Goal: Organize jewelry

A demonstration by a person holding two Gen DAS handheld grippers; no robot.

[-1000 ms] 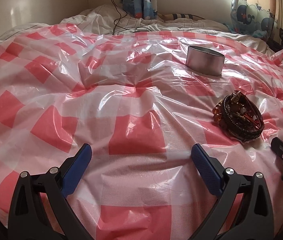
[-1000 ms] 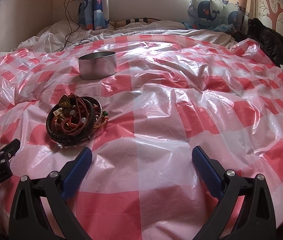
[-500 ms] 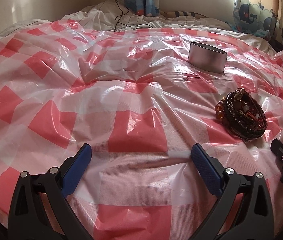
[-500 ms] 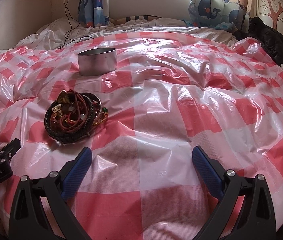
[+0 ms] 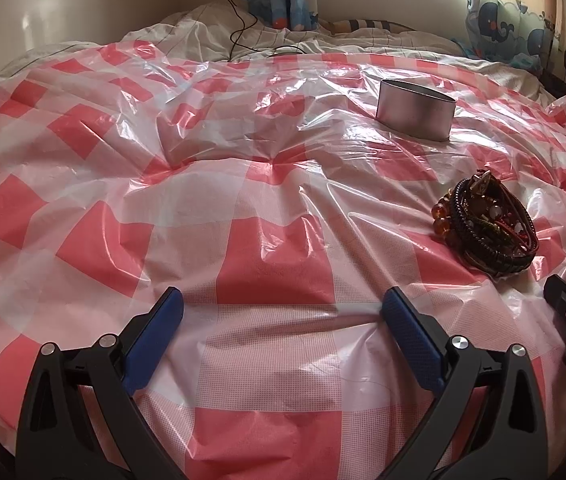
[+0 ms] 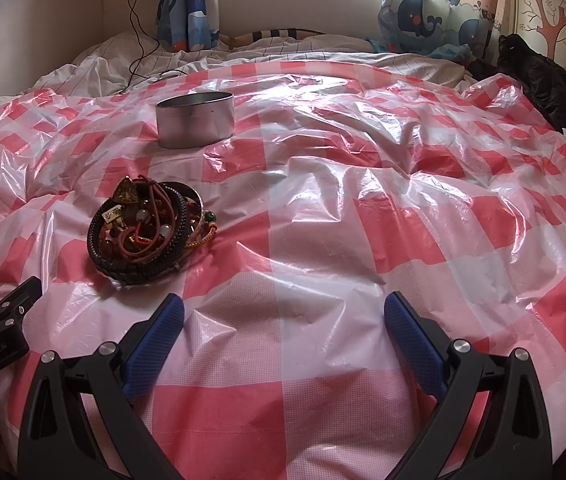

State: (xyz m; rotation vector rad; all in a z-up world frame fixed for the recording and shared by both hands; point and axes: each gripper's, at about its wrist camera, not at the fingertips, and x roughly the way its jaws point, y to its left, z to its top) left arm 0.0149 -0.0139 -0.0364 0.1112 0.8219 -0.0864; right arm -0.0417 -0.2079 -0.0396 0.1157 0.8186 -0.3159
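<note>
A tangled pile of bracelets and beads [image 6: 147, 232] lies on the red-and-white checked plastic sheet [image 6: 323, 240]; it also shows in the left wrist view [image 5: 487, 224]. A round metal tin [image 6: 195, 120], open at the top, stands beyond the pile; it also shows in the left wrist view [image 5: 417, 112]. My left gripper [image 5: 283, 312] is open and empty, left of the pile. My right gripper [image 6: 283, 312] is open and empty, in front of and right of the pile. Each gripper's edge shows in the other's view.
The sheet covers a soft, wrinkled bed. White bedding [image 6: 115, 64] and a black charging cable [image 6: 139, 44] lie at the far end below the window curtains [image 6: 191, 4]. A dark garment [image 6: 539, 76] lies at the far right.
Both views have tilted slightly downward, so the tin and the pile sit lower in frame. Nothing on the sheet has moved, and both grippers stay open.
</note>
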